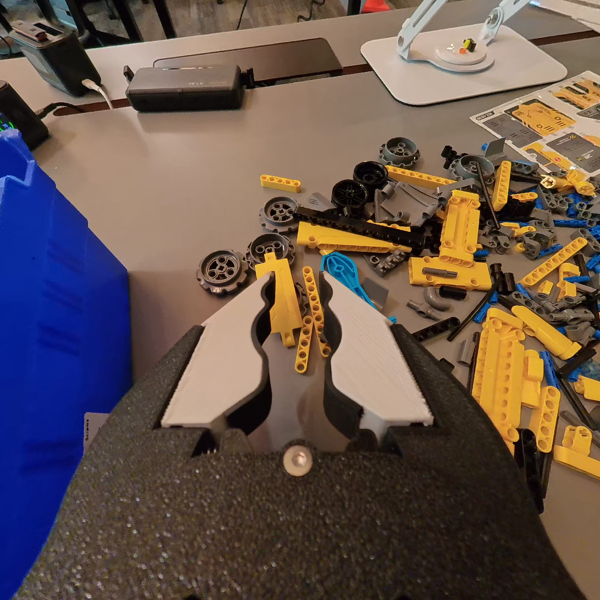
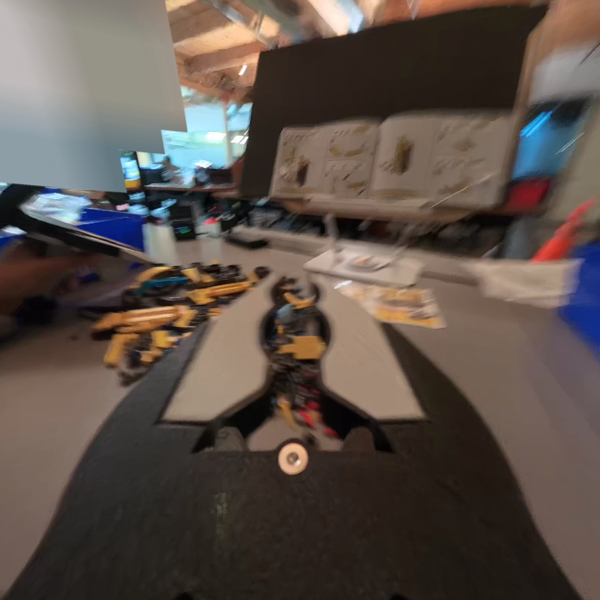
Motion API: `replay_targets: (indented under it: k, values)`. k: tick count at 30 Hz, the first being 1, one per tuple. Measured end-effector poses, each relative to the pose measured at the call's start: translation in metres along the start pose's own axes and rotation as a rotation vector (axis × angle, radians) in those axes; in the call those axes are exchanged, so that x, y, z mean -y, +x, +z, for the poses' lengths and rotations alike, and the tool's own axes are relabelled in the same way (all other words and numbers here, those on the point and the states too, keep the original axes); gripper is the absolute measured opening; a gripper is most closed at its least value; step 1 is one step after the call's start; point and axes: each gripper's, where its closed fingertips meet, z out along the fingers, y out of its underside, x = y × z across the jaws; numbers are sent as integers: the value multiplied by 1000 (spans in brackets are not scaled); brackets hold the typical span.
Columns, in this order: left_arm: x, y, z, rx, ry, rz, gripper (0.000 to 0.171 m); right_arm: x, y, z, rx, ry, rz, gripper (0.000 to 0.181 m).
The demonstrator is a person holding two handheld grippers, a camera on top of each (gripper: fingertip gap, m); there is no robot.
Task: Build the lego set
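hovering left gripper point(image 1: 296, 276) above yellow panel point(image 1: 285, 302)

Brick pile point(image 1: 454, 259) on table point(image 1: 194, 162), bin point(image 1: 48, 292) left, stand point(image 1: 454, 65) behind.

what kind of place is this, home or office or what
Most likely an office or lab workspace, not a home. A long grey desk holds a power brick and a white monitor stand. Behind, the blurred right wrist view shows more cluttered desks under exposed ceiling beams.
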Motion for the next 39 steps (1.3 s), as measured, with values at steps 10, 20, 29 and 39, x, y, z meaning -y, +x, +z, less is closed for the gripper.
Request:
replay_targets:
  k: [10, 20, 29, 39]
  values:
    - [0, 2, -1, -6, 3, 10, 26, -50, -103, 168, 533, -514, -93, 62]
    - [-11, 11, 0, -49, -32, 21, 26, -145, -124, 249, 602, -936, -149, 62]
    - [-8, 12, -6, -71, 1, -4, 26, -127, -100, 238, 529, -879, -174, 31]
    - [-7, 11, -6, -47, 6, 14, 26, -116, -124, 235, 588, -834, -203, 52]
